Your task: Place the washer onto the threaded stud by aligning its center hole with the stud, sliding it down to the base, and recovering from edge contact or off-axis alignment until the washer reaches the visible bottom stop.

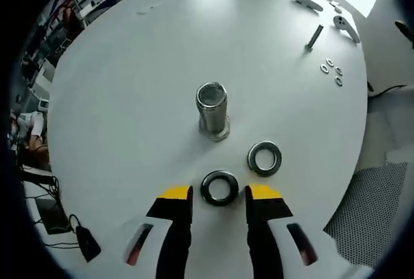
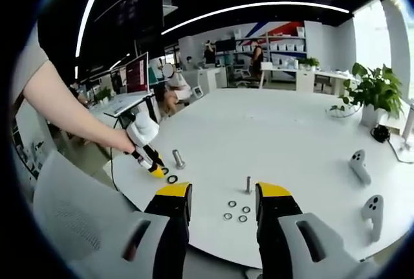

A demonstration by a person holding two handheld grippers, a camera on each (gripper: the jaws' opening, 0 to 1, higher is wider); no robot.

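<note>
Washer between parted left tongs, stud beyond, right tongs parted, holding nothing, controllers nearby

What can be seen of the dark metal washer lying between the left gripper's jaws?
The dark metal washer is a flat, glossy ring with a round centre hole, lying flat on the white round table. It sits between the open yellow-tipped jaws of the left gripper, with a gap on each side, just short of the upright threaded stud.
</note>
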